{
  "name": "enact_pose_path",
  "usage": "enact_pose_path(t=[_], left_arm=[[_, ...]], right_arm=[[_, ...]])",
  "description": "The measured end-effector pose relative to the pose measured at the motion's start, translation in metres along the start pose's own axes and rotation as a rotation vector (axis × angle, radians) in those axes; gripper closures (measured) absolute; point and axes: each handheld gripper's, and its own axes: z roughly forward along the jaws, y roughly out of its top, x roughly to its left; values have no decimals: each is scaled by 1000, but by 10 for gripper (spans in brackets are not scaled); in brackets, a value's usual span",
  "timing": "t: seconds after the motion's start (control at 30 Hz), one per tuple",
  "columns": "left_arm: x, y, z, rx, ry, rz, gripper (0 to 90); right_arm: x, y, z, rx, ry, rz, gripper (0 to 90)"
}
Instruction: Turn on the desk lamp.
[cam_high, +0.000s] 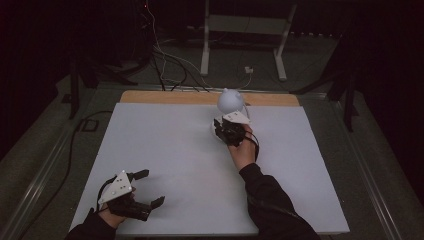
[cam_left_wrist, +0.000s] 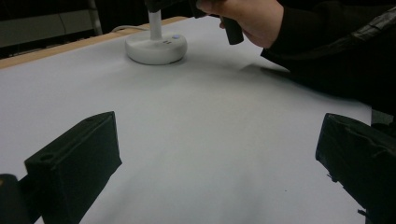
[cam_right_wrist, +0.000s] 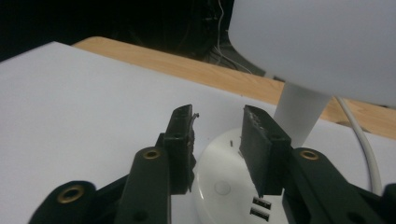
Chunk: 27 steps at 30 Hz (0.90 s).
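Observation:
A white table lamp stands at the back middle of the table, its round head (cam_high: 230, 100) over a stem and a flat round base (cam_left_wrist: 156, 46). My right gripper (cam_high: 218, 126) sits low beside the lamp. In the right gripper view its gripper (cam_right_wrist: 217, 119) hangs just above the near rim of the lamp base (cam_right_wrist: 224, 186), jaws narrowly apart with nothing between the pads. The stem (cam_right_wrist: 301, 112) and head (cam_right_wrist: 317, 42) rise just beyond. My left gripper (cam_high: 150, 187) rests at the near left corner, jaws wide open and empty (cam_left_wrist: 217, 126).
The white tabletop (cam_high: 175, 150) ends in a wooden strip (cam_high: 150, 96) at the back. The lamp's white cable (cam_right_wrist: 364, 144) runs off behind the base. Cables and a white stand frame (cam_high: 245, 25) lie on the floor beyond the table.

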Motion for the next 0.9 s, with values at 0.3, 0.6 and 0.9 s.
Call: enact_pose_path(t=[0.3, 0.6, 0.9], left_arm=[[-1, 0, 0, 2, -5, 4, 4], [-1, 0, 0, 5, -6, 7, 3], [-1, 0, 0, 7, -11, 8, 3]], right_arm=[[2, -10, 9, 28, -65, -39, 861], [2, -19, 21, 105, -60, -24, 900], [2, -24, 27, 134, -63, -20, 900]])
